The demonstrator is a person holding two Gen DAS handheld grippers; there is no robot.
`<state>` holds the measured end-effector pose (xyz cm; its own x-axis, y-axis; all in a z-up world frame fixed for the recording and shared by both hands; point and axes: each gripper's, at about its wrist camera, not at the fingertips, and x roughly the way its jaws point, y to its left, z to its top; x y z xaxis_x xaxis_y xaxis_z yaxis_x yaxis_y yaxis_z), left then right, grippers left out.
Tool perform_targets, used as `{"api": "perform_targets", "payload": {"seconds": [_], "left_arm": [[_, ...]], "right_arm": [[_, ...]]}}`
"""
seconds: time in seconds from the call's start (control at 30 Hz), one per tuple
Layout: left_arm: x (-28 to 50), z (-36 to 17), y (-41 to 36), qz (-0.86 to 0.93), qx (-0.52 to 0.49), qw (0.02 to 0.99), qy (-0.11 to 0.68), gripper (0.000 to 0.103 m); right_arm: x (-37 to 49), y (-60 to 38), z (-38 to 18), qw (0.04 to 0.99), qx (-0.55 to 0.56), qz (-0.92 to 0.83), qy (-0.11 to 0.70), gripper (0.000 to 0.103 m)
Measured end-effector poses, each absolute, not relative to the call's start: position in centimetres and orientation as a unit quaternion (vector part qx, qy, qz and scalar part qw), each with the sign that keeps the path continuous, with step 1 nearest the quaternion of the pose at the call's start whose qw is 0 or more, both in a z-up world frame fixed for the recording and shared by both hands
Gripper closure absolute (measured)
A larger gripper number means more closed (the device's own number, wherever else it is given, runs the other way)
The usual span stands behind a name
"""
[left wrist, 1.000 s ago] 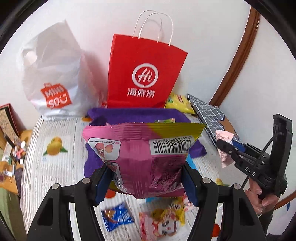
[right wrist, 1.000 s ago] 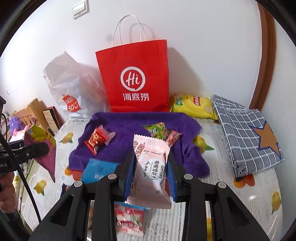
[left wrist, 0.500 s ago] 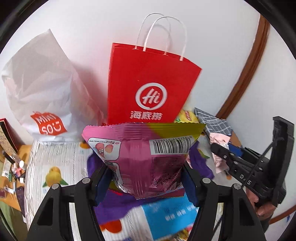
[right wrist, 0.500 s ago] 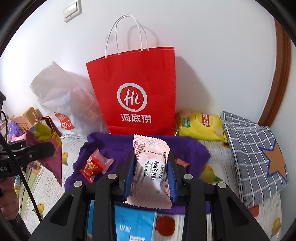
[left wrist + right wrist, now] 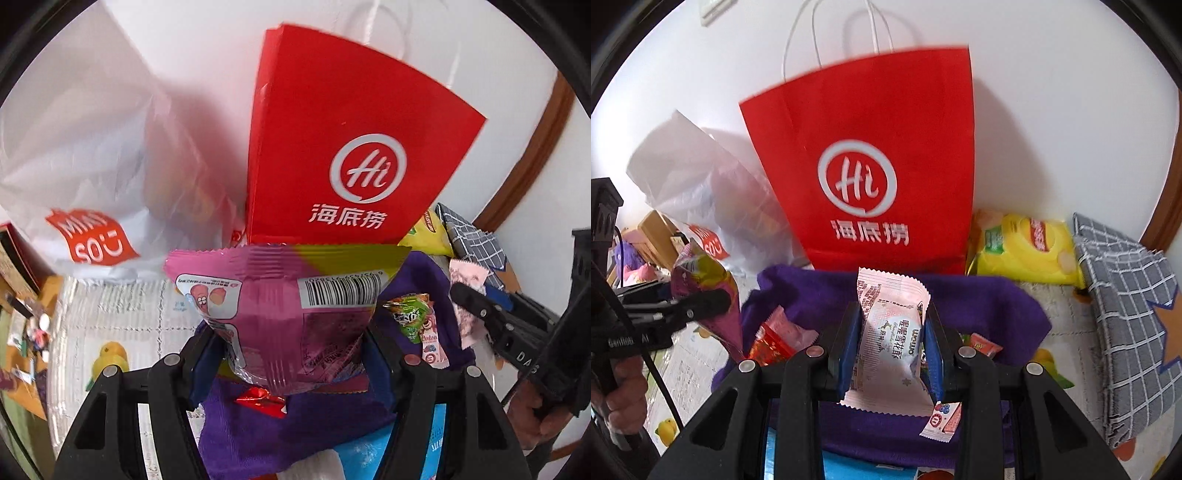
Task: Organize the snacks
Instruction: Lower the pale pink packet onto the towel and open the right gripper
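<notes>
My left gripper (image 5: pixel 291 347) is shut on a pink and yellow snack bag (image 5: pixel 284 302) with a barcode, held upright above the purple cloth (image 5: pixel 258 435). My right gripper (image 5: pixel 892 343) is shut on a pale pink snack packet (image 5: pixel 890 332), also over the purple cloth (image 5: pixel 993 306). On the cloth lie a red wrapped candy (image 5: pixel 260 398), a green candy (image 5: pixel 410 317) and a small pink packet (image 5: pixel 942 421). A red paper bag (image 5: pixel 871 162) stands just behind the cloth against the wall. Each gripper shows at the edge of the other's view.
A white plastic bag (image 5: pixel 85 155) stands left of the red bag. A yellow chip bag (image 5: pixel 1027 247) and a grey checked cloth (image 5: pixel 1130 332) lie to the right. A blue packet (image 5: pixel 373 454) lies at the cloth's near edge. The fruit-patterned tablecloth (image 5: pixel 122 321) covers the table.
Both grippers have moved forward toward the red bag with their snacks held. The red bag and purple cloth now loom larger, and the loose snacks in front have dropped out of view.
</notes>
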<state>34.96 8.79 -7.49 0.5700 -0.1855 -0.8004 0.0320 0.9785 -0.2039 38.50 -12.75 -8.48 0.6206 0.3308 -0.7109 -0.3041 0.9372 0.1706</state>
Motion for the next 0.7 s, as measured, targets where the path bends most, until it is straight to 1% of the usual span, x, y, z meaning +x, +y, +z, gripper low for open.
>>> {"api": "perform_targets", "payload": {"seconds": [0.33,0.7], "left_arm": [[35.4,-8.6,10.7,-0.04,-0.103,0.874,0.474,0.037],[35.5,-8.4,10.3,-0.049,-0.095,0.873,0.476,0.037]], "right_arm": [[39.7,-12.8,-11.5,0.881,0.006,0.181,0.438,0.07],[40.3,-12.3,-13.0,0.868,-0.017,0.168,0.466,0.069]]}}
